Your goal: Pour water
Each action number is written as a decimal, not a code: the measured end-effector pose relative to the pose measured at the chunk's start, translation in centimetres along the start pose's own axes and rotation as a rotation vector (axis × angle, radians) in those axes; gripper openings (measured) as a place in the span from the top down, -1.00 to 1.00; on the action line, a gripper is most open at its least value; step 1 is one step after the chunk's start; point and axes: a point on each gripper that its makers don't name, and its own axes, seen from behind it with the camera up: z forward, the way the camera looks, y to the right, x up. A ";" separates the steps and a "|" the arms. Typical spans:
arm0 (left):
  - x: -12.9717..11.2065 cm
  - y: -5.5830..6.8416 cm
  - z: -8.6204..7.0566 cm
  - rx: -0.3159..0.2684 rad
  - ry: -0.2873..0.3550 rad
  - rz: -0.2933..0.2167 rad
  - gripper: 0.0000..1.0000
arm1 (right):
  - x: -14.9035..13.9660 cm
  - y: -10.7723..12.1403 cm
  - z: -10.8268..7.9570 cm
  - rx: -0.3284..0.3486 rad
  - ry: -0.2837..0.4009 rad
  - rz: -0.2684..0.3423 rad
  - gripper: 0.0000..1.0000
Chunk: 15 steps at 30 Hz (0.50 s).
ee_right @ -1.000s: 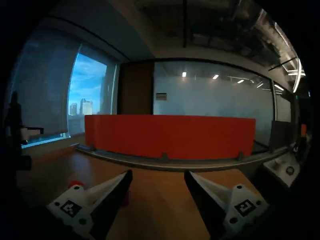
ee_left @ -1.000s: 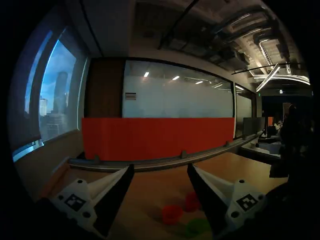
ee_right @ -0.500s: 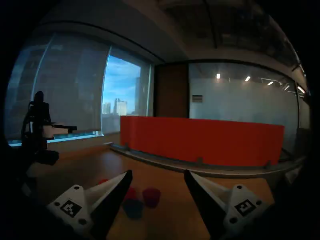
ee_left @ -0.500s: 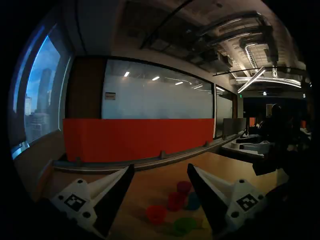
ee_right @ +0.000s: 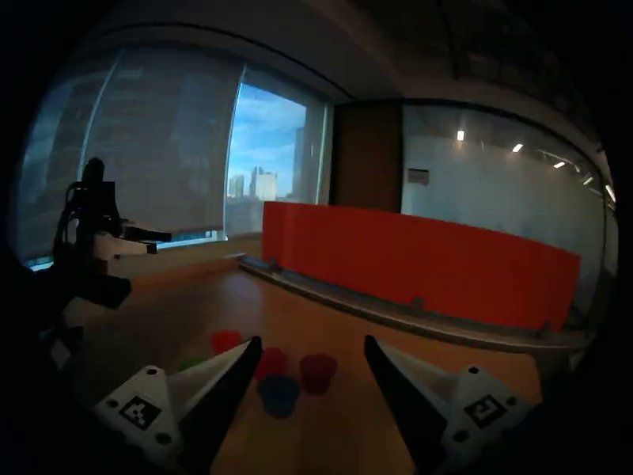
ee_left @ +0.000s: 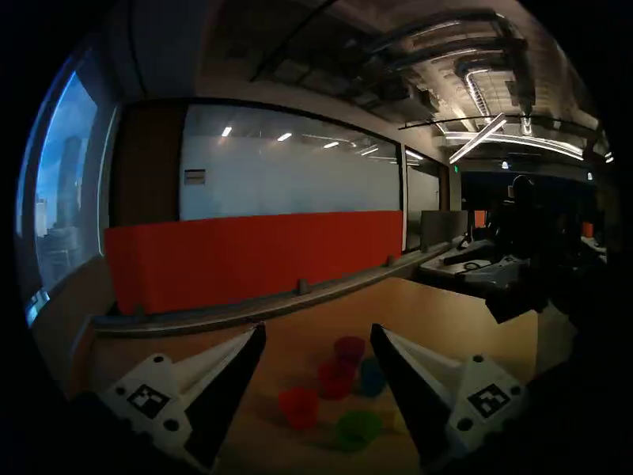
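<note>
Several small plastic cups stand grouped on the wooden table (ee_left: 443, 309). In the left gripper view I see two red cups (ee_left: 298, 405) (ee_left: 335, 378), a dark red cup (ee_left: 349, 348), a blue cup (ee_left: 370, 376) and a green cup (ee_left: 356, 428). My left gripper (ee_left: 316, 352) hangs open above them with nothing between its fingers. In the right gripper view the dark red cup (ee_right: 317, 372), blue cup (ee_right: 278, 394) and red cups (ee_right: 271, 362) (ee_right: 226, 341) lie between the spread fingers of my open right gripper (ee_right: 312, 352). The other gripper (ee_right: 87, 253) shows dark at the far left.
An orange divider panel (ee_left: 253, 253) on a metal rail (ee_left: 261, 305) runs along the table's far edge. Windows (ee_right: 265, 170) are at the left. The other gripper and hand (ee_left: 546, 277) loom dark at the right in the left gripper view. Desks stand beyond.
Both views have swung sideways and tilted down. More cups have come into sight between each gripper's fingers. The other gripper now shows at the edge of each view.
</note>
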 end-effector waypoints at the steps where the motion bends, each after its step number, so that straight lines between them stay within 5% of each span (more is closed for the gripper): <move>1: -0.2 0.2 0.0 -0.010 -0.006 0.002 -0.97 | -0.2 -0.1 0.1 0.005 -0.010 -0.007 -1.00; 15: -4.2 1.6 0.5 -0.087 -0.098 0.025 -0.96 | -2.7 -0.8 0.9 0.052 -0.099 -0.055 -0.99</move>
